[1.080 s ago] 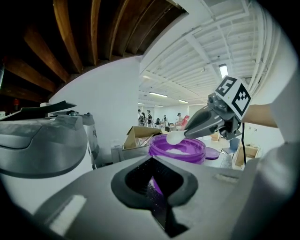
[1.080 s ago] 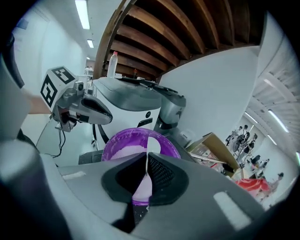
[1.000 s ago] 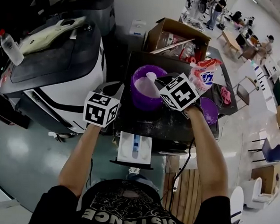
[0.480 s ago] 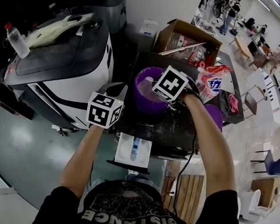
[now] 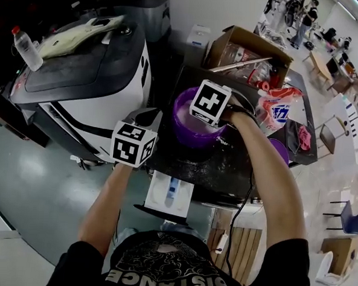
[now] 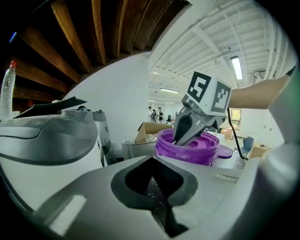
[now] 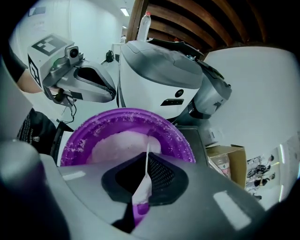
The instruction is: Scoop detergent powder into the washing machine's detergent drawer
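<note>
A purple tub (image 5: 192, 127) of white detergent powder stands on the dark top of the washing machine (image 5: 226, 163). My right gripper (image 5: 197, 114) hangs over the tub with its tips down inside, shut on a thin purple-and-white scoop (image 7: 142, 192) seen edge-on above the powder (image 7: 119, 143). The white detergent drawer (image 5: 170, 193) is pulled out at the machine's front, below the tub. At the tub's left, my left gripper (image 5: 145, 115) is shut with nothing in it. The left gripper view shows the right gripper (image 6: 186, 131) dipping into the tub (image 6: 190, 149).
A white-and-black machine (image 5: 80, 85) stands close on the left, a plastic bottle (image 5: 23, 46) on it. A red-and-white detergent bag (image 5: 276, 106), a purple lid (image 5: 279, 150) and an open cardboard box (image 5: 248, 50) sit right of and behind the tub. People stand far off.
My right gripper has swung left from the tub's right rim to over its middle and tipped down into it. The left gripper has stayed beside the tub.
</note>
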Demonstrator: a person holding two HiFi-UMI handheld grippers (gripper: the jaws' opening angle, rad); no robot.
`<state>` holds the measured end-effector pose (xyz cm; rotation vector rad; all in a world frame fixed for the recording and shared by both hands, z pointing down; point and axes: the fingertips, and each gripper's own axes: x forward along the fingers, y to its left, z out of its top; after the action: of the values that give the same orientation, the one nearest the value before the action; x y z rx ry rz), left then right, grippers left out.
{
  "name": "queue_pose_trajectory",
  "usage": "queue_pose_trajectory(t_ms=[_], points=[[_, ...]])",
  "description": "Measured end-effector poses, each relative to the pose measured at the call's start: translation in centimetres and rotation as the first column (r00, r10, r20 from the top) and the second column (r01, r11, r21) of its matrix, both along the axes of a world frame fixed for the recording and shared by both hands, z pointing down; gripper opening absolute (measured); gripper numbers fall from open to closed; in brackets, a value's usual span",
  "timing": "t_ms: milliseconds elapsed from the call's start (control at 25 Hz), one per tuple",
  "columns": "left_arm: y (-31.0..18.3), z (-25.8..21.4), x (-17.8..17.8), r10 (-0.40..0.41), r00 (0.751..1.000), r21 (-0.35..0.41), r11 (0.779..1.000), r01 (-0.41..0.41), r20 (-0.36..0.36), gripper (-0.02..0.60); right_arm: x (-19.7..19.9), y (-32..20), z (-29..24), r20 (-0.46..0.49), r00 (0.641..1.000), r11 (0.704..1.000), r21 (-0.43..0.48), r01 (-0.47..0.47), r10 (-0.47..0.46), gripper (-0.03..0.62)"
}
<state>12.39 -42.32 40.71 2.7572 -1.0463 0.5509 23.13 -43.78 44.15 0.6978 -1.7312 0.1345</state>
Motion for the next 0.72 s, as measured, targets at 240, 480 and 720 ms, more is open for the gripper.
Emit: queue_pose_trajectory(t_ms=[240, 480, 720], points=[[-0.2, 0.0, -0.6, -0.030, 1.000, 0.000, 1.000, 0.030, -0.003, 0.000, -1.4, 1.1, 1.2, -0.029, 0.998, 0.990, -0.134, 0.051, -0.056, 0.037], [-0.2, 0.0, -1.1, -0.055, 0.998, 0.000, 0.999, 0.055, -0.007, 0.000, -2.3, 2.2, 1.6, -0.017, 0.997, 0.969, -0.239, 0.066, -0.072, 0.037], [0.0, -0.3, -1.0, -0.060, 0.998, 0.005, 0.998, 0.060, -0.009, 0.000, -3.0, 3.9, 1.9, 0.022, 0.996, 0.937, -0.339, 0.086, -0.084, 0.037]])
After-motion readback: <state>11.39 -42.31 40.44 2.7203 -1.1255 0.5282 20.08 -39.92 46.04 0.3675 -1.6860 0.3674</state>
